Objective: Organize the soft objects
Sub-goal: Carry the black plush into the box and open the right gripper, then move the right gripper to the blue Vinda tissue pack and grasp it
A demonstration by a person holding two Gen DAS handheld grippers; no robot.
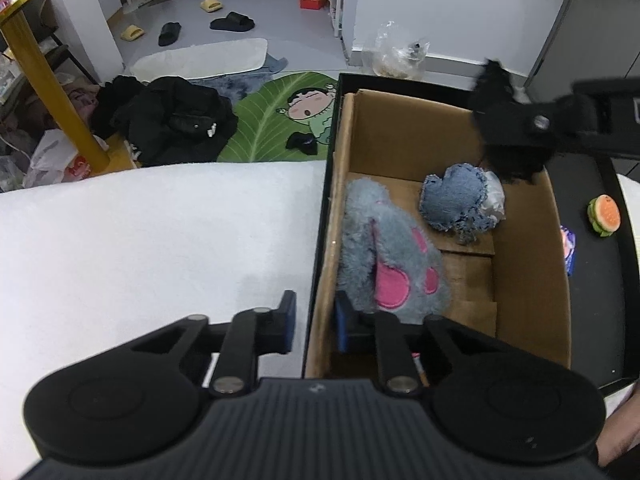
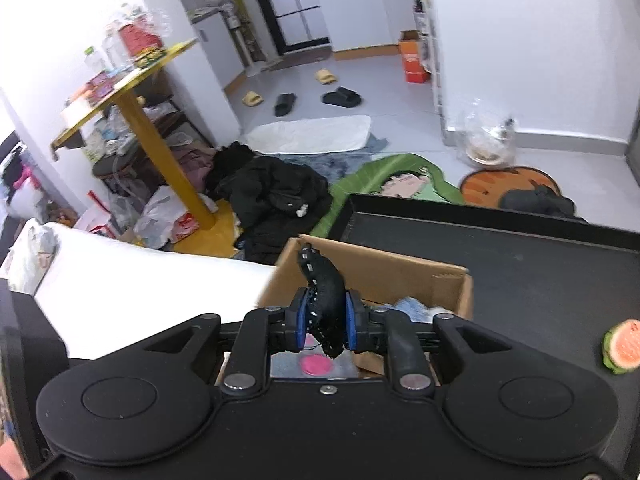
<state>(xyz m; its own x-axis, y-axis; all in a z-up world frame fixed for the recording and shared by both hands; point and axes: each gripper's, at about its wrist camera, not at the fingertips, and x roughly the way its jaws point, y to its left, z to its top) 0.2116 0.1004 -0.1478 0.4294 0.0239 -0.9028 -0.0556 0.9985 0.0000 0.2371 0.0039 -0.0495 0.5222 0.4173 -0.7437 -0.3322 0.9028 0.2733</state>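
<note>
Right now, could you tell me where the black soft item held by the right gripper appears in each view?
Left wrist view: the black soft item is upper right, blurred, over the far right corner of the cardboard box.
Right wrist view: lower centre, pinched in the right gripper, above the box.
Shared landmark: the burger toy, on the right in both.

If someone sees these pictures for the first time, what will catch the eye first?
Probably the open cardboard box on the black tray, with a grey and pink plush toy and a denim heart inside. Above it, the right gripper is shut on a black soft item.
</note>
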